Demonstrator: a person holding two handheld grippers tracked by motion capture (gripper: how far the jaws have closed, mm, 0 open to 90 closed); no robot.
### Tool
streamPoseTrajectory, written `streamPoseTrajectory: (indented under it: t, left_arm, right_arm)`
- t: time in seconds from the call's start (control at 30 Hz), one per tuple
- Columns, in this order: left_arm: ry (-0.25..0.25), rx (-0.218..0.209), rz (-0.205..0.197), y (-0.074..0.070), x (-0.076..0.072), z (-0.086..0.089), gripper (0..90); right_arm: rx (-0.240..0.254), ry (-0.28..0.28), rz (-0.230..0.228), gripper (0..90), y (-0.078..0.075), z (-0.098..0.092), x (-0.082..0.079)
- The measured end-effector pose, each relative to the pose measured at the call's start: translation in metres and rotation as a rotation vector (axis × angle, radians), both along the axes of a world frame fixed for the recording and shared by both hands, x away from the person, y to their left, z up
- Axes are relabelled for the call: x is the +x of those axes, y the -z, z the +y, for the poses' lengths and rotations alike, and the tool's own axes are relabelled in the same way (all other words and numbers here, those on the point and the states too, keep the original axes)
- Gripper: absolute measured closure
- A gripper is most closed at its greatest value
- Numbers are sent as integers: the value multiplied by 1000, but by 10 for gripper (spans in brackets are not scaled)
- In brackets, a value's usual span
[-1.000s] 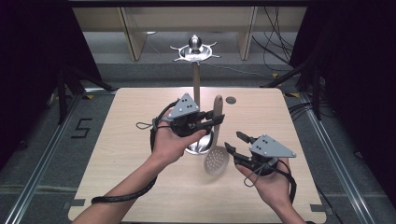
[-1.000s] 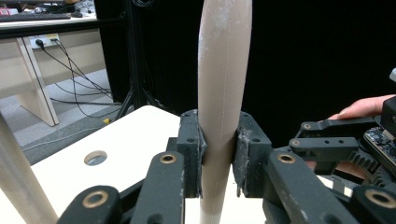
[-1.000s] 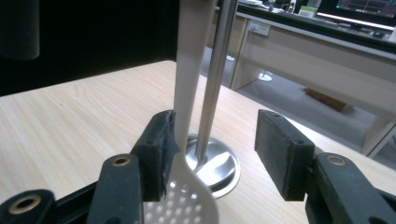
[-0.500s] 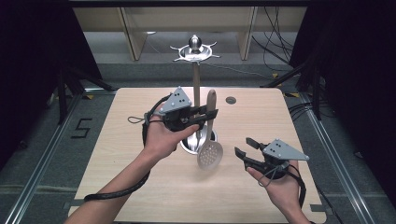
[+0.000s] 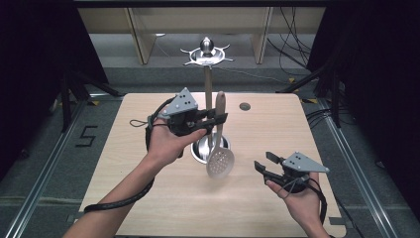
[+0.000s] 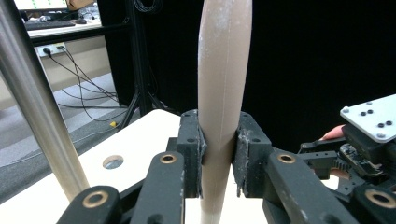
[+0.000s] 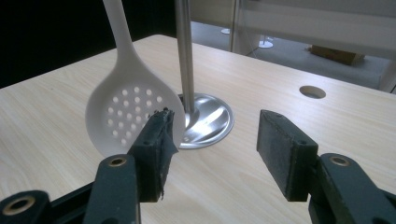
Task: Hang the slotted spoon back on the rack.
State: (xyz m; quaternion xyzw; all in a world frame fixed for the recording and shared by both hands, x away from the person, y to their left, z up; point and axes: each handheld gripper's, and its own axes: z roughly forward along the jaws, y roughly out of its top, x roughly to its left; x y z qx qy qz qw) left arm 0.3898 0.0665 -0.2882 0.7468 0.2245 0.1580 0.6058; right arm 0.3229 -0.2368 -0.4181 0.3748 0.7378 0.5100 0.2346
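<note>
In the left gripper view, we lose both ends of the skimmer handle (image 6: 223,93) at the top and bottom edges. The stand pole (image 6: 35,98) is cut off at upper left. In the right gripper view, the skimmer's (image 7: 130,107) lower right rim sits behind the gripper (image 7: 219,135).

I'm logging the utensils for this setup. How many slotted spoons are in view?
1. The slotted spoon hangs bowl-down beside the metal stand, its handle clamped in the left gripper. Anything behind the hands may be hidden.
</note>
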Motion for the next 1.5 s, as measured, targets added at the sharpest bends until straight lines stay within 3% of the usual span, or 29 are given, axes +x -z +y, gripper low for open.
streamPoseTrajectory:
  t: [0.07, 0.13, 0.17, 0.33, 0.37, 0.47, 0.57, 0.7, 0.73, 0.77, 0.8, 0.83, 0.93, 1.5]
  left_arm:
    - [-1, -4, 9, -1, 0, 1, 739]
    - [0, -5, 7, -3, 1, 2, 739]
    - [5, -10, 11, -4, 2, 2, 739]
    - [10, -11, 13, -6, 4, 3, 739]
    - [9, -13, 16, -7, 4, 4, 739]
    - [11, -9, 17, -8, 5, 4, 739]
    - [12, -11, 19, -10, 5, 5, 739]
    - [13, -14, 26, -13, 6, 5, 739]
    - [14, -15, 27, -13, 7, 5, 739]
    - [14, -15, 27, -13, 7, 5, 739]
    - [14, -15, 28, -14, 7, 5, 739]
    - [16, -15, 29, -15, 8, 5, 739]
    - [19, -11, 32, -15, 9, 4, 739]
    - [22, -14, 40, -22, 15, 6, 739]
  right_arm:
    - [15, 5, 13, 465, 2, 0, -1]
    - [-7, -4, -8, 465, 3, -2, 2]
    - [0, 13, 22, 465, 4, -3, 0]
    - [-7, 17, 30, 465, 7, -5, 1]
    - [14, 29, 40, 465, 8, -3, 0]
    - [-17, 16, 7, 464, 9, -5, 3]
    - [2, 13, 41, 464, 9, -3, 2]
    - [-3, 16, 37, 463, 10, -4, 2]
    - [7, 23, 19, 463, 11, -3, 3]
    - [27, 42, 41, 463, 11, -2, 1]
    - [-1, 17, 40, 463, 11, -5, 3]
    - [13, 26, 61, 463, 11, -3, 1]
    - [-13, 16, 33, 463, 11, -5, 3]
    - [-5, 16, 45, 463, 11, -5, 3]
